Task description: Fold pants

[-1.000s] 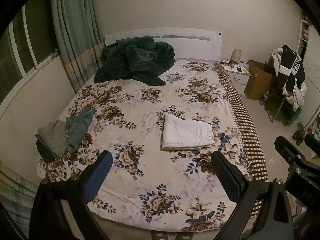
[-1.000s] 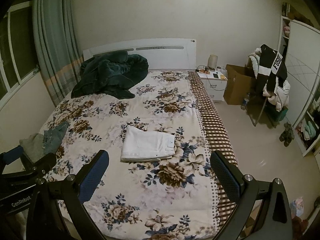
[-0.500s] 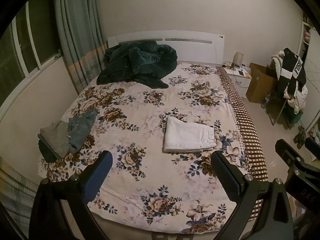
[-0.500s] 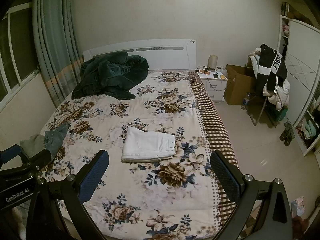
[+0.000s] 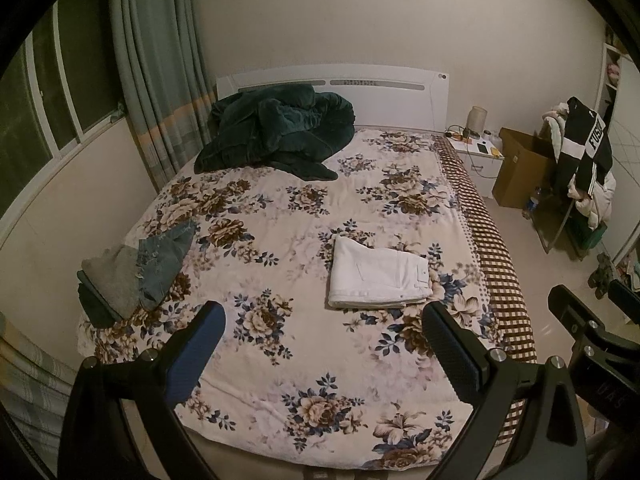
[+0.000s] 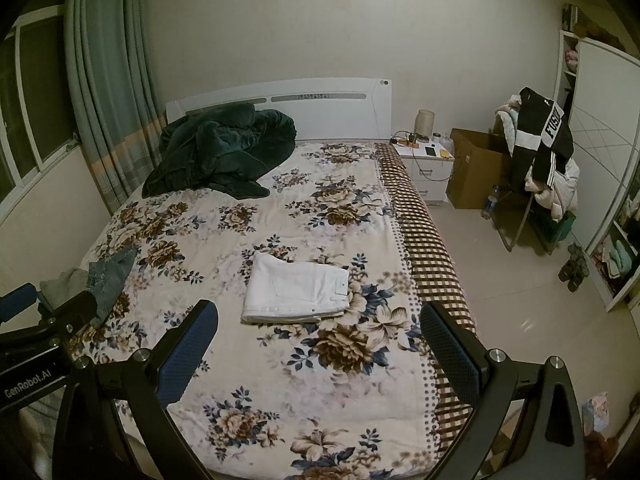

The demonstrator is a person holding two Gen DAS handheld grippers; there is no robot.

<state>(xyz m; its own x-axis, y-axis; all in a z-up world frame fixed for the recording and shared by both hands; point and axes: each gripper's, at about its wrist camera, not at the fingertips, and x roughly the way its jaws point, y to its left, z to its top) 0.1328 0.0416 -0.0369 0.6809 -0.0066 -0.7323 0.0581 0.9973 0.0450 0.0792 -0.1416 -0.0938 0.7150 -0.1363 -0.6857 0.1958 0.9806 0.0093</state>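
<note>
Both of my grippers hang above the foot of the bed with nothing in them.

From the left wrist camera, my left gripper (image 5: 322,330) has its two fingers spread wide, well short of any cloth. The white pants (image 5: 378,274) lie folded into a neat rectangle on the floral bedspread (image 5: 280,216), right of the middle and near the checked edge. At the left edge of the bed sits a small pile of denim and grey clothes (image 5: 136,268), loosely stacked. My judgement is that the white pair is done and I am between garments; the next move would call for reaching left to that pile, pinching one piece by its waistband and drawing it out flat on open bedspread. My right gripper shows only as a black frame at the right border, with no readable lettering. A black-and-white jacket (image 5: 588,148) over a chair shows letters that look like "FUSIO", cut off at the fold.

From the right wrist camera, my right gripper (image 6: 318,326) is likewise wide and empty, with the white pants just beyond its fingers. The left tool's body at the lower left reads "GenRobot.AI". The jacket's lettering is again partial, and a small tag on the pants is too small to read.
</note>
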